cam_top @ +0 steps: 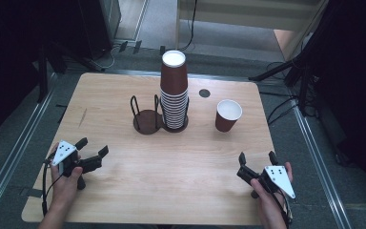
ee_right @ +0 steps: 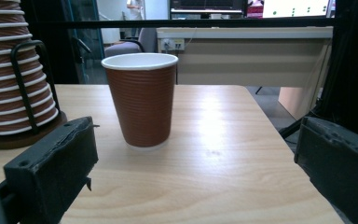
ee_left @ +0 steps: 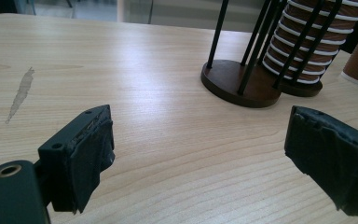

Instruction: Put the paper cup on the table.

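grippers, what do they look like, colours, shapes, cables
Both grippers, left gripper and right gripper, are black with two blocky jaws faced in dark, wrinkled pads. Each carries a pale three-cornered plate with dark dots on top and trails a black cable.

Two open tools at the near edge of a counter, cups standing beyond them.

A tall stack of brown paper cups (cam_top: 174, 93) stands upright in a dark wire holder; taking that stack as the landmark, the holder's empty ring (cam_top: 146, 119) sits just beside it on the left, and a single brown cup (cam_top: 228, 115) stands upright, well apart, to its right. The left tool (cam_top: 92, 152) lies nearer the viewer and far left of the stack, jaws apart with nothing between them. The right tool (cam_top: 256, 158) rests nearer and right of the stack, below the single cup, jaws likewise spread over bare wooden counter (cam_top: 171, 176).
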`<state>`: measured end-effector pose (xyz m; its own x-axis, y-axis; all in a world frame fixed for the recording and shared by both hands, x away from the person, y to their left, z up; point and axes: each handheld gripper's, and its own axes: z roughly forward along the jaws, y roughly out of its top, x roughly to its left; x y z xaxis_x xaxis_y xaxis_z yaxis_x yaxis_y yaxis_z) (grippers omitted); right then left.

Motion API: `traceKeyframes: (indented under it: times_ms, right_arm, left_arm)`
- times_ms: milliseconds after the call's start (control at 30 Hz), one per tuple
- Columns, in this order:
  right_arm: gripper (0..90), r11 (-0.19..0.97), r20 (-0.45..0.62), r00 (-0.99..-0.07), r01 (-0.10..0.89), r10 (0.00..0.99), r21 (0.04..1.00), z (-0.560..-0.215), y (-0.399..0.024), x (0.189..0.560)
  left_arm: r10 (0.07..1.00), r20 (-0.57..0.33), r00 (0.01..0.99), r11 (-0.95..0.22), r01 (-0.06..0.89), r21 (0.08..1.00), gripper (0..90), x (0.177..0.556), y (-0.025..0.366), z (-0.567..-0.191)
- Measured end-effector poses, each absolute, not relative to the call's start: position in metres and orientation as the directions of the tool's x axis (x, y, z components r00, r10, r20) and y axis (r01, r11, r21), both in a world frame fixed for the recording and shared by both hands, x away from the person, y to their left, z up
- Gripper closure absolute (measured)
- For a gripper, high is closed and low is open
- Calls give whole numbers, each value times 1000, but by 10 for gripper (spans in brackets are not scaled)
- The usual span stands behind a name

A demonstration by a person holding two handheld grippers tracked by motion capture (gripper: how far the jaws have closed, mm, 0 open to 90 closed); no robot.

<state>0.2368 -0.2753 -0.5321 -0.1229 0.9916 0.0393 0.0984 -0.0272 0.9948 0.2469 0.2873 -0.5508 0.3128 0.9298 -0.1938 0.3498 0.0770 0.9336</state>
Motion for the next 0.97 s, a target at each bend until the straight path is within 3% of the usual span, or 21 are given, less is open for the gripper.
traceKeyframes:
  times_ms: [967]
  right_arm:
    - [0,-66,70,-30,121,997,990,-543,-319,205]
  left_arm:
    - [929,-194,317,74,354,932,88,247,287,-551]
